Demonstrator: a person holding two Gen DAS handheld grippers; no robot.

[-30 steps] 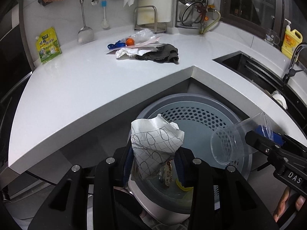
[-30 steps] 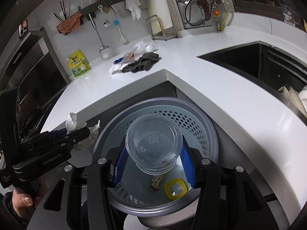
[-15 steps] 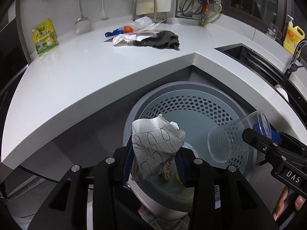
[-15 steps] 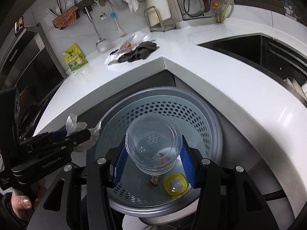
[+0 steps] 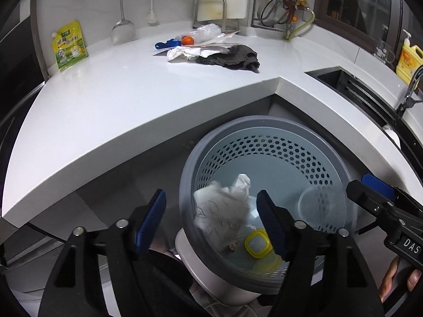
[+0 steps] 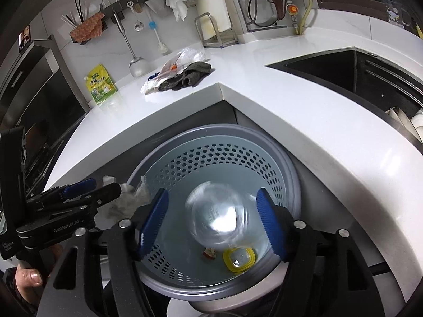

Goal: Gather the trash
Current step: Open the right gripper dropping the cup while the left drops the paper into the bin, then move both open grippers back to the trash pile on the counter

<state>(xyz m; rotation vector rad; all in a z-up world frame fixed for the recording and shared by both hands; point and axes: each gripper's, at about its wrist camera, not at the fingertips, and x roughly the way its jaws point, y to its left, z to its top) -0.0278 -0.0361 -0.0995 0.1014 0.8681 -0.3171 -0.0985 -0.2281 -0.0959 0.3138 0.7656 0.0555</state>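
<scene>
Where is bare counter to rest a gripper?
Bare: the white counter between the yellow-green pouch and the front edge, and the strip beside the sink. Crowded: the back, around the dark cloth and wrappers.

Bin [image 5: 264, 132] below counter [image 5: 132, 100] corner; rag [image 5: 232, 58] behind on top.

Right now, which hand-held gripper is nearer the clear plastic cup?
Right. The right hand-held gripper is open directly above the clear plastic cup falling into the bin; the left hand-held gripper is open beside it, over the crumpled paper.
</scene>
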